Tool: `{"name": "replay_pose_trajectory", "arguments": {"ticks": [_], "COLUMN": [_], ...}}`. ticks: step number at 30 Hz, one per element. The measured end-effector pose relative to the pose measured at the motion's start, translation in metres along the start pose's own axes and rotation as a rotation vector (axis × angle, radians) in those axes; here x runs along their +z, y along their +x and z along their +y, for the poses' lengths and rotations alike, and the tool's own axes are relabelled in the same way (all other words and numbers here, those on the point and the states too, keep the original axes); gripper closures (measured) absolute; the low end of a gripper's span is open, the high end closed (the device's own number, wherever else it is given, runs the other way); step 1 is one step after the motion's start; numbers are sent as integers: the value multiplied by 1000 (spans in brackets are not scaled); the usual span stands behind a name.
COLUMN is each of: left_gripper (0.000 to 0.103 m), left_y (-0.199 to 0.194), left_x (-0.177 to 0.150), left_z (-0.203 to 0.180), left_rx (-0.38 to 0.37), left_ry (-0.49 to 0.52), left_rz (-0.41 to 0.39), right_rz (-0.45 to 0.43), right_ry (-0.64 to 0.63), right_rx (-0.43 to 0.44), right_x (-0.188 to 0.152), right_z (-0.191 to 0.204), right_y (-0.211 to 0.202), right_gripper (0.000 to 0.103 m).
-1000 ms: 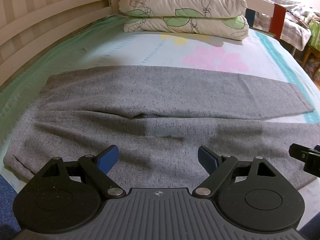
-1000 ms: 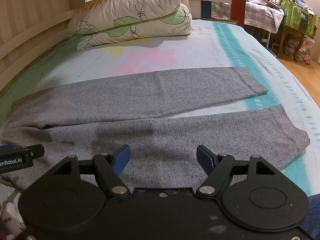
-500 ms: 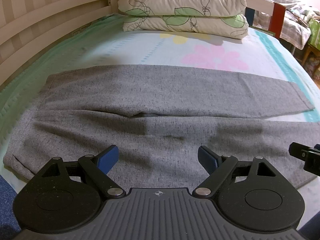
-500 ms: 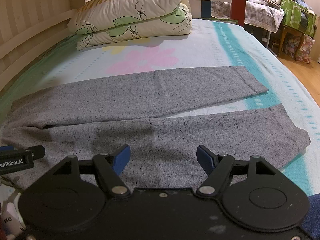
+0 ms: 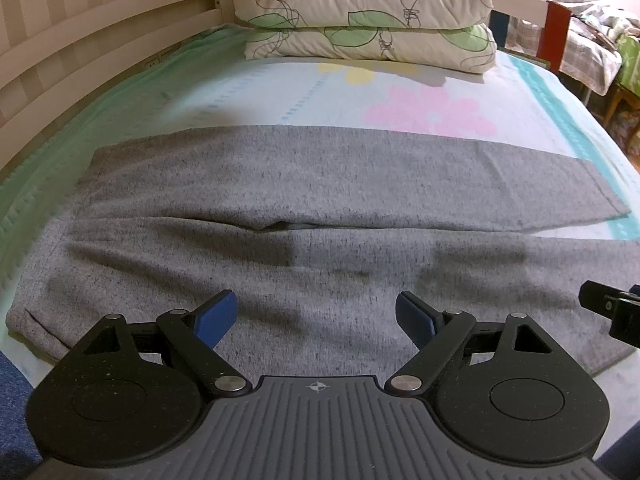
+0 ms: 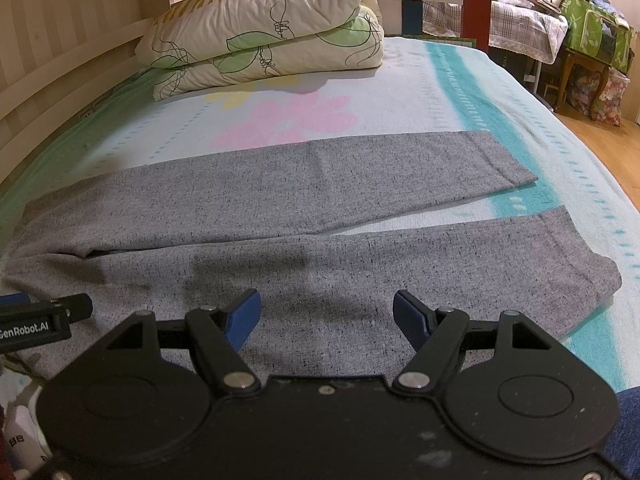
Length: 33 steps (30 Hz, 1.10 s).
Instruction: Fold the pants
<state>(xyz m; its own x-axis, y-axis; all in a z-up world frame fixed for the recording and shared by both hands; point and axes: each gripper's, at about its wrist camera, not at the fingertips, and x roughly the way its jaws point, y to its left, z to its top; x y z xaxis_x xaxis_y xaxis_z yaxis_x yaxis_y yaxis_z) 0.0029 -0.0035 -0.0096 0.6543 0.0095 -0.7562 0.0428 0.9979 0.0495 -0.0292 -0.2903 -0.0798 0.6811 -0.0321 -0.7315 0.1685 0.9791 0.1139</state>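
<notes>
1. The grey pants [image 5: 304,216] lie flat across the bed [image 5: 256,92], waistband to my left, both legs stretched out to my right.
2. My left gripper [image 5: 316,314] hangs over the near leg, fingers wide apart, holding nothing.
3. My right gripper [image 6: 327,312] hangs over the same leg nearer the cuff, fingers also spread and empty.
4. A folded quilt [image 6: 264,36] sits beyond.
</notes>
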Motion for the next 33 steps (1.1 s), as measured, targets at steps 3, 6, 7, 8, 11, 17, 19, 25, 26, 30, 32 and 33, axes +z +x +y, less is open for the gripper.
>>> {"name": "replay_pose_trajectory", "arguments": {"ticks": [3, 6, 7, 8, 11, 17, 19, 25, 26, 30, 32, 33], "left_gripper": [17, 17, 17, 17, 17, 33, 42, 44, 43, 43, 43, 43], "left_y": [0, 0, 0, 0, -1, -1, 0, 3, 5, 15, 23, 27], "left_x": [0, 0, 0, 0, 0, 1, 3, 19, 24, 49, 64, 70], "left_z": [0, -1, -1, -1, -1, -2, -1, 2, 1, -4, -6, -6], "left_rx": [0, -1, -2, -4, -5, -34, -55, -74, -65, -44, -45, -45], "left_ry": [1, 4, 5, 7, 10, 21, 21, -18, -7, 26, 29, 29], "left_rz": [1, 3, 3, 3, -1, 35, 56, 82, 76, 54, 48, 48], "right_rz": [1, 1, 1, 1, 2, -26, -33, -39, -43, -94, -111, -106], "right_ry": [0, 0, 0, 0, 0, 7, 10, 20, 23, -2, -43, -72], "right_rx": [0, 0, 0, 0, 0, 10, 13, 51, 60, 46, 48, 58], "right_x": [0, 0, 0, 0, 0, -2, -3, 8, 12, 31, 45, 54], "right_z": [0, 0, 0, 0, 0, 1, 0, -2, -3, -8, -10, -11], "right_y": [0, 0, 0, 1, 1, -2, -4, -6, -6, 2, 10, 17], "right_gripper": [26, 26, 26, 26, 26, 26, 26, 26, 26, 26, 26, 26]}}
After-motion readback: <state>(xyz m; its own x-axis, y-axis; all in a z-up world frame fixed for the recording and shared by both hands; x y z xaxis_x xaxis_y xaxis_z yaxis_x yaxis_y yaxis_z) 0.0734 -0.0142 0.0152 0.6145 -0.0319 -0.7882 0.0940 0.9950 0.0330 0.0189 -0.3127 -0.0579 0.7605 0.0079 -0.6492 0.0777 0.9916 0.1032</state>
